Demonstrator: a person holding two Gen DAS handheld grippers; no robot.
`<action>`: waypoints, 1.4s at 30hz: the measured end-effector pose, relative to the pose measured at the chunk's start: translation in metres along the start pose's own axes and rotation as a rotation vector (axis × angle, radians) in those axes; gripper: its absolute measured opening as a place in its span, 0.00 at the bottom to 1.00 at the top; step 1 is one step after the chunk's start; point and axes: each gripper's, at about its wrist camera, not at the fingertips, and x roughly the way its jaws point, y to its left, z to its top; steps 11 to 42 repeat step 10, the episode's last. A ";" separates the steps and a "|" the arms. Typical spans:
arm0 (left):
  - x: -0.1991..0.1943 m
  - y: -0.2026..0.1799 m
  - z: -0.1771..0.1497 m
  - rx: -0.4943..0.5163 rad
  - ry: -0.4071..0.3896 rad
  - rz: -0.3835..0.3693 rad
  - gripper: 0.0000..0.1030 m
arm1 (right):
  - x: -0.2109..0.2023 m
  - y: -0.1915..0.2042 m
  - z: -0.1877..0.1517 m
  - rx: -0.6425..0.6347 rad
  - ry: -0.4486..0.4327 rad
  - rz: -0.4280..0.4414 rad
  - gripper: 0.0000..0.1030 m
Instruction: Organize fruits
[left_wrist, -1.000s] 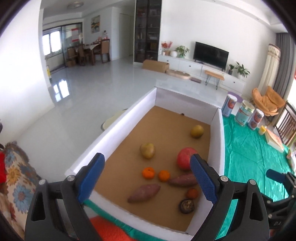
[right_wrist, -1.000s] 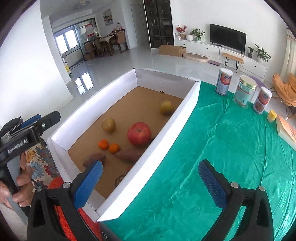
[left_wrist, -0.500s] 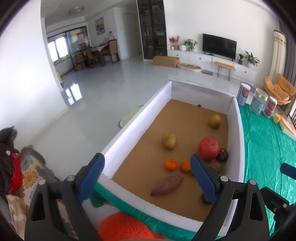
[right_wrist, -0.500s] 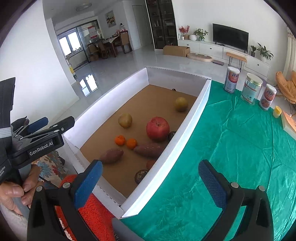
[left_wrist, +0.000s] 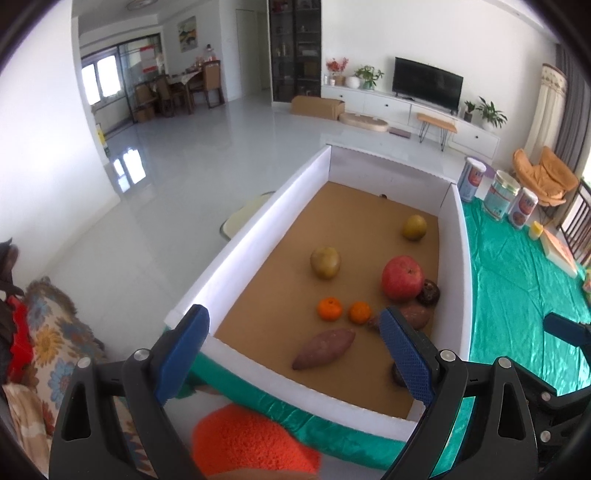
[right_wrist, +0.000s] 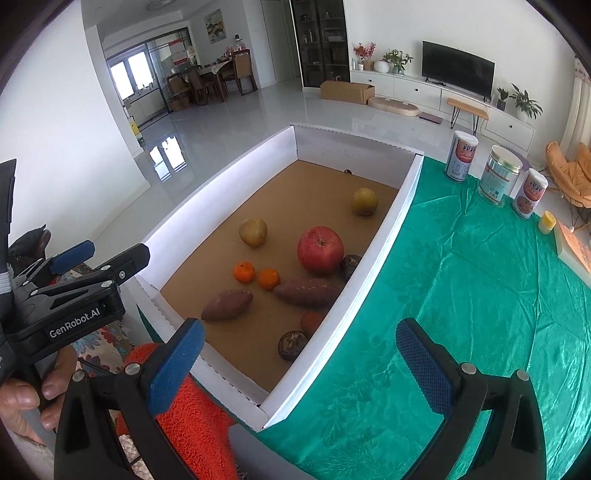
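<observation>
A white-walled box (left_wrist: 266, 229) (right_wrist: 384, 251) with a brown floor holds the fruit. Inside lie a red apple (left_wrist: 402, 277) (right_wrist: 320, 250), two small oranges (left_wrist: 329, 308) (right_wrist: 243, 272), two yellow-green pears (left_wrist: 325, 262) (right_wrist: 364, 201), two sweet potatoes (left_wrist: 324, 348) (right_wrist: 227, 305) and dark round fruits (right_wrist: 292, 344). My left gripper (left_wrist: 291, 354) is open and empty, above the box's near wall. My right gripper (right_wrist: 299, 365) is open and empty, above the box's near right corner. The left gripper also shows in the right wrist view (right_wrist: 92, 254).
A green cloth (right_wrist: 461, 314) covers the table right of the box. Three tins (right_wrist: 495, 177) and a book (right_wrist: 576, 251) stand at its far side. An orange-red fabric (left_wrist: 251, 443) and a flowered cloth (left_wrist: 44, 339) lie near me.
Both grippers have drawn back and to the left, so the box sits further right and deeper in view. Both stay open. The fruit has not moved.
</observation>
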 end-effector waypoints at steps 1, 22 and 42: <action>0.001 0.001 0.000 0.003 0.000 0.010 0.92 | 0.002 0.002 0.000 -0.004 0.006 -0.008 1.00; 0.008 0.006 -0.006 0.016 0.026 0.023 0.92 | 0.013 0.014 0.001 -0.030 0.032 -0.019 1.00; 0.008 0.006 -0.006 0.016 0.026 0.023 0.92 | 0.013 0.014 0.001 -0.030 0.032 -0.019 1.00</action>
